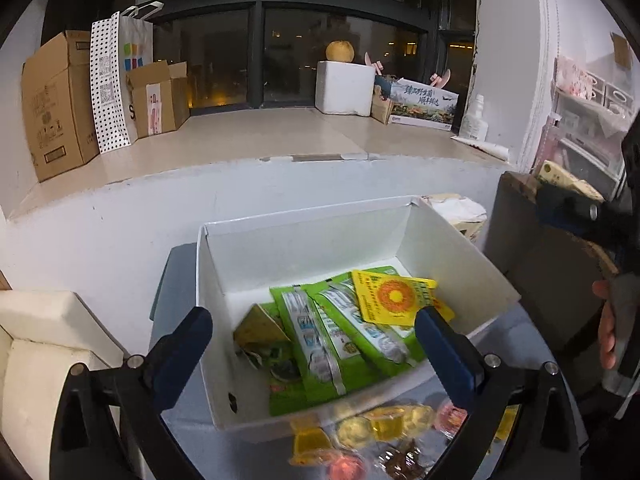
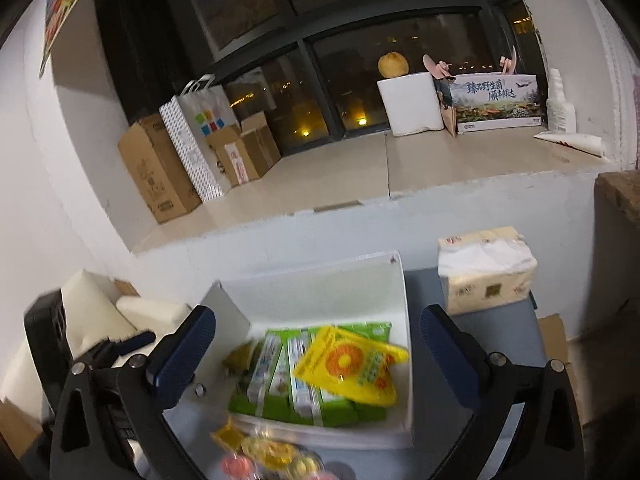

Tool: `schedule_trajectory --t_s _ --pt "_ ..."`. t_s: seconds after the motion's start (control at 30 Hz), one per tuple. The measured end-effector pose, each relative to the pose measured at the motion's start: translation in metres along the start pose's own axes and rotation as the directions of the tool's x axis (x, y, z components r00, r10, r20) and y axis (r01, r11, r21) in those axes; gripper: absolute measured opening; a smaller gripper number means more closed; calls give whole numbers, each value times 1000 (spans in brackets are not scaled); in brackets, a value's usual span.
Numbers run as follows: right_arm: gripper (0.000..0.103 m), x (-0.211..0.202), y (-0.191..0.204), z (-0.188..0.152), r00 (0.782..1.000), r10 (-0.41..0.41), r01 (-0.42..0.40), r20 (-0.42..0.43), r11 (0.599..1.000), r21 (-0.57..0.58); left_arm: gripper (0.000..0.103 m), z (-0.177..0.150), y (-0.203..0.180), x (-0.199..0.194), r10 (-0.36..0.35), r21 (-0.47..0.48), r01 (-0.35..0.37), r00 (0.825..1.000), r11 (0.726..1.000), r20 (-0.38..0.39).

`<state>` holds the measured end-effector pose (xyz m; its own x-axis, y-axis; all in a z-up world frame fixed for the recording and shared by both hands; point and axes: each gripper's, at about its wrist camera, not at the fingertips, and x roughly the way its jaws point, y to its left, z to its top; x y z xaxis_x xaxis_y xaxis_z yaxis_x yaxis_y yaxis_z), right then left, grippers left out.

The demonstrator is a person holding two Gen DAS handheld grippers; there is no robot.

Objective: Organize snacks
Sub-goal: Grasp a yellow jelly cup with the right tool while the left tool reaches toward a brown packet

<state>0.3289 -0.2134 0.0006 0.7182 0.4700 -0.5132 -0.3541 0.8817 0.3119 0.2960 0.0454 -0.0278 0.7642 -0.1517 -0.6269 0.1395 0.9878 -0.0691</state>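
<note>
Left gripper (image 1: 314,334): wide open, empty.
Right gripper (image 2: 318,344): wide open, empty.
Loose jelly cups (image 1: 380,428): just below left gripper, nearer than white box (image 1: 460,256).

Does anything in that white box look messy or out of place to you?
The yellow packet lies crooked on top of the green packets in the white box, one corner poking toward the wall. Small wrapped candies sit loose on the table outside the box.

Dark window (image 1: 260,52), white walls (image 1: 100,240), beige sill (image 1: 260,136).
</note>
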Motion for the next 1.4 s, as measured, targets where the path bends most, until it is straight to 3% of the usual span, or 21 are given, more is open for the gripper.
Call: schedule_trajectory --t_s 0.23,0.47,0.7,0.87,1.03,1.1,1.17,1.27,1.4 --pt "103 -50 7 -45 1000 5 -6 -24 999 -46 103 -26 -14 -43 -10 -7 10 1000 1000 25" --pt "103 -85 5 -110 996 -44 35 -74 992 -117 103 -78 -29 -88 -18 -56 19 999 998 29" --pt "103 -74 -44 -167 981 -116 127 -157 990 56 103 -122 -44 -111 -40 -80 41 999 996 10" --pt "103 -55 -64 -182 972 -144 169 -185 977 130 103 -145 -47 -116 -39 -75 38 999 996 -20" --pt "103 -36 -79 -183 979 -97 137 -177 964 227 103 -159 -39 -116 -50 -119 45 998 992 -45" --pt "98 -28 -85 -182 978 -109 152 -176 956 250 103 -160 -38 -116 -51 -126 44 998 991 -48" --pt "78 -18 -90 -183 971 -132 183 -199 947 264 103 -161 -39 -117 -52 -120 46 998 992 -45" --pt "75 -8 -93 -189 967 -121 178 -226 950 255 103 -160 -40 -114 -61 -115 56 997 992 -47" --pt "71 -8 -88 -193 973 -112 153 -200 967 203 103 -161 -42 -105 -70 -116 62 995 991 -69"
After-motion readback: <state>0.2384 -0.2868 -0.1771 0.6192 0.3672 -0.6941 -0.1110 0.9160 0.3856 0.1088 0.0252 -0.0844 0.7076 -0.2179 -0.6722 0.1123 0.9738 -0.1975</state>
